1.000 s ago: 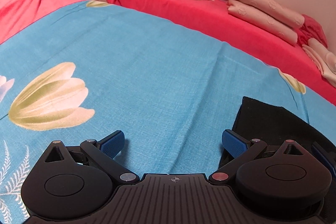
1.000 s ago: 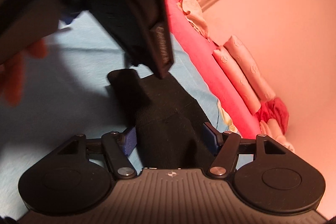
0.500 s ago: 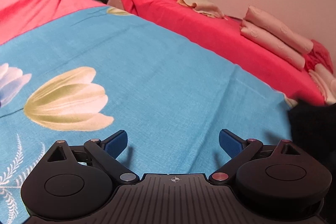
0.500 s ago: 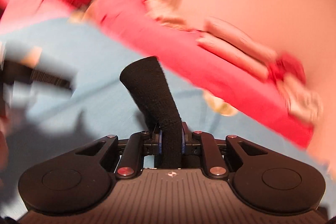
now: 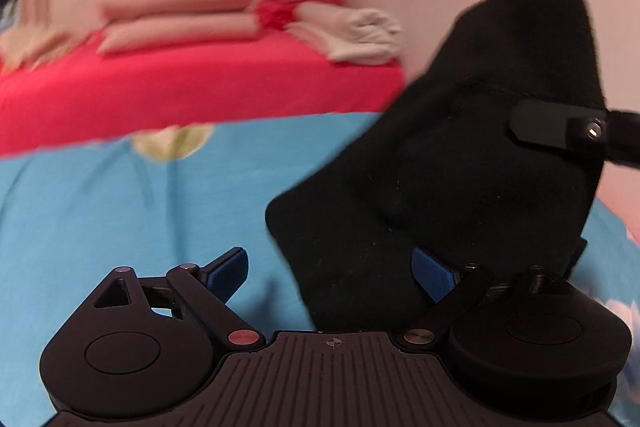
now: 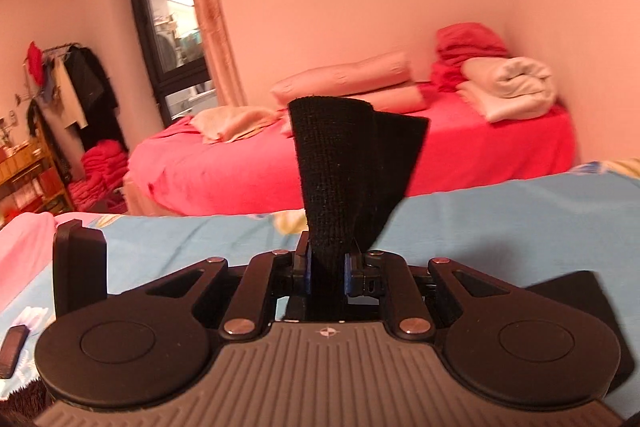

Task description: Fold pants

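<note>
Right gripper (image 6: 326,273): its fingers have just been closing and now pinch a bunched edge of the black pants (image 6: 344,167), where a second ago they straddled the cloth wide apart; the fabric stands up in a tapering fold between the blue pads.
Left gripper (image 5: 330,267): fingers wide apart, nothing pressed between them; the dark cloth hangs in front of the right-hand pad (image 5: 434,277) and crosses the gap without being squeezed.
Black pants: a second ago they lay flat on the blue flowered bedsheet (image 5: 100,227); now one end is lifted clear of it, seen in the left wrist view as a raised dark peak with the right gripper's finger (image 5: 556,127) clamped on its side. Whether the lower end rests on the sheet cannot be told.
Left view change: it showed open bedsheet half a second ago and now faces the hanging pants; the picture is blurred.
Background: the red bed (image 6: 460,147) with rolled pink bedding (image 6: 348,77) sits well behind.
Meaning for the task: the pick-up appears done, single-handed; the pants are held by one bunched point, so a second grip by the left gripper seems needed before laying a fold.
Risk: a narrow pinch may let the cloth twist or slip.
</note>
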{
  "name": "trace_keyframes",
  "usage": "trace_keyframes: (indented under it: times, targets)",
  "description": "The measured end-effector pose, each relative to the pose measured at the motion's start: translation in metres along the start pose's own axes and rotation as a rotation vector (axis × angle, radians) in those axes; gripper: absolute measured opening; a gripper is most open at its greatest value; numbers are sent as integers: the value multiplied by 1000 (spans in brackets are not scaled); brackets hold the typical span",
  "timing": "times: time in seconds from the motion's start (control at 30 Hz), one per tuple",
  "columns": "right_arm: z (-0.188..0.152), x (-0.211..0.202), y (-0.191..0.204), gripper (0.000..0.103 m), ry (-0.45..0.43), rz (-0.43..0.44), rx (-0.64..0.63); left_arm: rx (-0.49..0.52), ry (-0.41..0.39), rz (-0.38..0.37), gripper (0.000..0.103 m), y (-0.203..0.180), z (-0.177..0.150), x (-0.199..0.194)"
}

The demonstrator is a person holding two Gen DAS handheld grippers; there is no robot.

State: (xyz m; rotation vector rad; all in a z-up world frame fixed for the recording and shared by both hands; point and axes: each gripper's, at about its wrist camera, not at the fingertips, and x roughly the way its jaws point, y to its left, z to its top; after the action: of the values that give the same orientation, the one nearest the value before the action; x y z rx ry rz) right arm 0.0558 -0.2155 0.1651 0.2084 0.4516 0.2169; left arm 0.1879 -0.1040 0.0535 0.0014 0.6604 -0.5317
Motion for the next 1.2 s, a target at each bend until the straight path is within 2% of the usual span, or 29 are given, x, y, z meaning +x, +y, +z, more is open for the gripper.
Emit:
trace_keyframes:
  times: [0.1,0.2,0.3,0.33,0.37,0.4,0.43,0.5,0.53,0.67,0.7,0.73,0.8,0.87,1.0,1.03,1.13,1.2]
  targets:
    - [-5,-9,-29,17,-12,-15,48,4,-10,-23,103,-9,1,6]
    - [-26,-19,-63,17,-19,-16,152,-14,16,-61,103,-8,-6,15]
    - [-67,-10,-102,22,83,-49,283,-3,46,-62,103,-7,-20,26]
    - [-81,-5,-118,24,130,-40,345,-14,52,-72,103,-6,-24,29]
    - [-90,-2,-132,26,136,2,410,-32,55,-79,103,-4,-27,31]
    - [-95,-7,-144,36,112,59,475,-52,51,-83,103,-2,-29,31]
    - [-95,-9,-154,57,99,84,541,-65,50,-85,103,-1,-29,30]
    - [-88,-14,-169,81,47,117,615,-77,56,-95,103,2,-30,30]
    - [-83,-14,-172,83,29,122,625,-79,57,-94,103,2,-30,31]
    - [-68,1,-184,83,61,104,643,-73,54,-95,103,1,-29,30]
    - [-68,6,-185,80,78,104,654,-73,55,-99,103,0,-29,30]
    - [-66,11,-184,60,97,102,652,-72,57,-103,103,0,-28,30]
    - [-63,17,-176,21,138,38,600,-68,59,-98,103,-1,-27,29]
    - [-55,11,-165,20,113,-2,515,-61,56,-101,103,-3,-24,27]
    - [-38,-27,-148,21,-83,32,377,-28,17,-133,103,-16,-19,19]
    - [-39,-24,-151,21,-72,-2,366,-9,19,-119,103,-22,-17,21]
    - [-57,5,-175,23,93,-143,420,50,56,-71,103,-36,-20,34]
    - [-70,0,-187,24,54,-95,467,54,58,-67,103,-37,-23,36]
